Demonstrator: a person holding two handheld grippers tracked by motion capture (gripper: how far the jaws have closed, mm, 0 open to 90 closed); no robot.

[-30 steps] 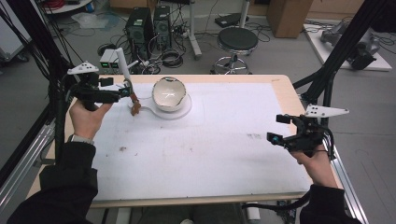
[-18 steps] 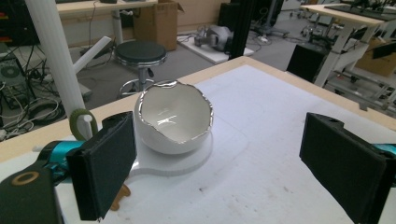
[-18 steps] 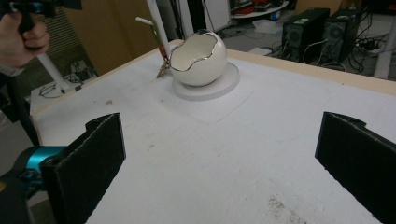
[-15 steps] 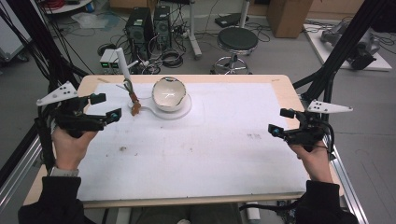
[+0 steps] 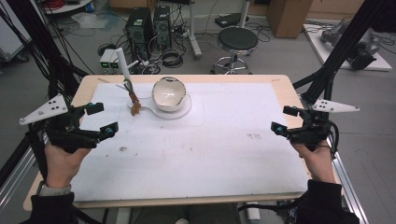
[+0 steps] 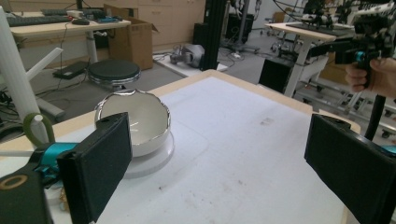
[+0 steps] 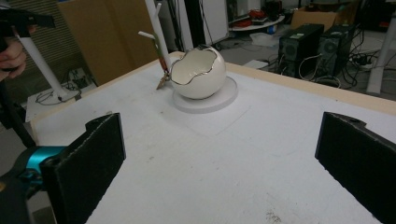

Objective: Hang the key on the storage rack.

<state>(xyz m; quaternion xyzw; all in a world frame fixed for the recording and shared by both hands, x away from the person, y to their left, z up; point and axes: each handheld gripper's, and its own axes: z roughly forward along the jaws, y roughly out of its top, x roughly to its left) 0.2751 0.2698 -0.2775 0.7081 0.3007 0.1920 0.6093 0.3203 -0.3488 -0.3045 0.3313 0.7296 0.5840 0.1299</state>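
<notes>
White eggshell-shaped bowl [image 5: 170, 94] with a jagged rim, standing on a round white base [image 5: 185, 111] at upper centre of the table [image 5: 224, 154]. The right gripper view reveals its rounded outer wall. Left gripper [image 5: 102, 119] and right gripper [image 5: 285, 119], at opposite frame edges, both gape wide, empty.

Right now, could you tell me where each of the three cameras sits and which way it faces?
High view: fixed above the person's side, looking forward and down on the table; both forearms enter from the bottom, holding the left gripper and right gripper.
Left gripper view: rides the left gripper, looking across the table past its open black jaws to the bowl; the other hand shows far off.
Right gripper view: rides the right gripper, facing the bowl between open jaws.
Shared: all three views show the egg-shaped bowl on its white base.
</notes>
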